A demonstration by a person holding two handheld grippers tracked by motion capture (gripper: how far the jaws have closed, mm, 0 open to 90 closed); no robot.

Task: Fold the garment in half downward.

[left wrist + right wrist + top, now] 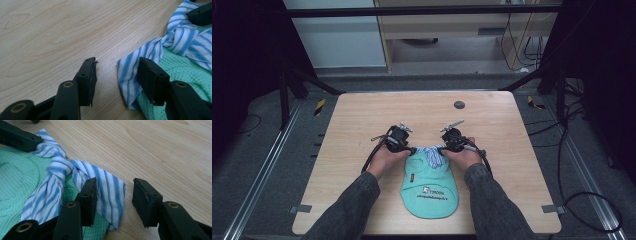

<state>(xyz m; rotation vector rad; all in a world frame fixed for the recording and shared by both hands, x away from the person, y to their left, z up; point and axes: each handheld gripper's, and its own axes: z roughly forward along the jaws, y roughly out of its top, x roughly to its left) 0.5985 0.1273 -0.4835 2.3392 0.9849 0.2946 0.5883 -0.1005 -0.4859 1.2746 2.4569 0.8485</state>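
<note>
From the high view, you are holding your left gripper [401, 140] and your right gripper [451, 140] low over the wooden table [357, 120], one at each upper corner of a green bib [430, 189] that is lying flat near your edge of the table, its rounded end pointing toward you. The bib's striped ties [430, 154] are sitting knotted between the two grippers, and a small dark disc [459, 104] is resting on the table well beyond them. Looking along your left gripper [116, 72] in the left gripper view, its jaws are standing wide apart and gripping nothing: one jaw is hovering over bare wood, the other is lying over the edge of a striped tie end [132, 75], with the green bib [190, 75] just past it. The knot [178, 37] is sitting farther off, and a jaw of your other gripper [201, 13] is resting on the stripes at the top corner. In the right gripper view, your right gripper [113, 195] is likewise gaping and empty, one jaw sitting above the other striped tie end [110, 187] and the other above bare table. The green bib [17, 182] is spreading out to the side, the knot [58, 168] is lying beyond the jaws, and the far gripper's jaw [17, 138] is touching the stripes at the upper corner.
</note>
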